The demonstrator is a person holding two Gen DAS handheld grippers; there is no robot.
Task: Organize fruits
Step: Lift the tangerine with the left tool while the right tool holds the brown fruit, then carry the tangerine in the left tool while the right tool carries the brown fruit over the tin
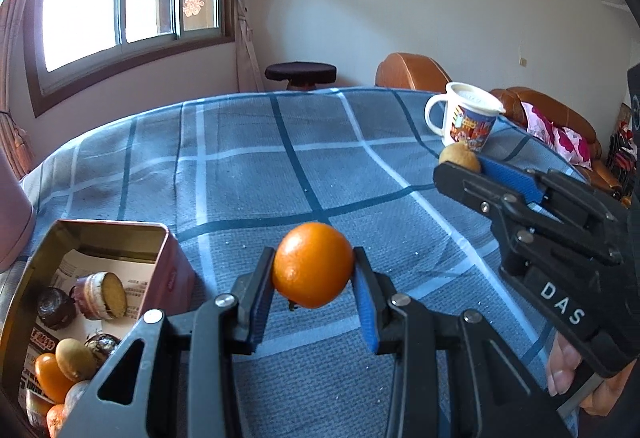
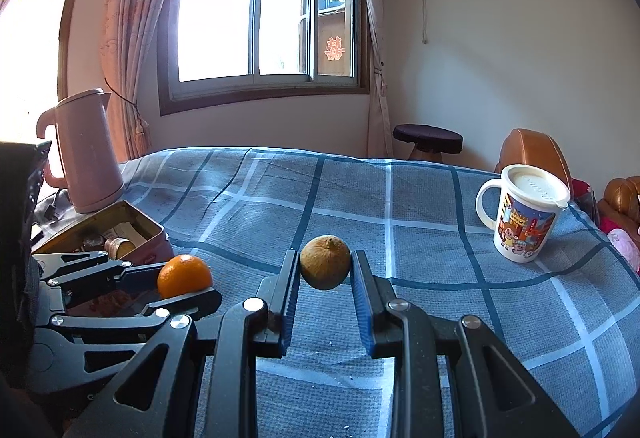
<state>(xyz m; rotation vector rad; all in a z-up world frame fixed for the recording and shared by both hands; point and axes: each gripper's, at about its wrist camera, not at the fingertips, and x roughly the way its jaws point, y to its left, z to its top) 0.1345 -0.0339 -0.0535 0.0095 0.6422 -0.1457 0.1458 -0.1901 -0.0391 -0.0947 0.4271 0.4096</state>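
The left gripper (image 1: pixel 314 270) has its jaws clamped on an orange (image 1: pixel 313 264), lifted just above the blue checked tablecloth (image 1: pixel 248 174). Beside it on the right, the right gripper (image 2: pixel 325 270) has its jaws clamped on a brown fruit (image 2: pixel 325 262). At near left, an open tin (image 1: pixel 100 234) holds more fruit. Far right stands 1 lidded mug (image 2: pixel 520 216).

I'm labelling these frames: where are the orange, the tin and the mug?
orange (image 1: pixel 314 264), left wrist view, middle of its peel, between the left gripper's pads.
tin (image 1: pixel 176 274), left wrist view, pink outer side wall.
mug (image 2: pixel 522 226), right wrist view, printed side below the lid.
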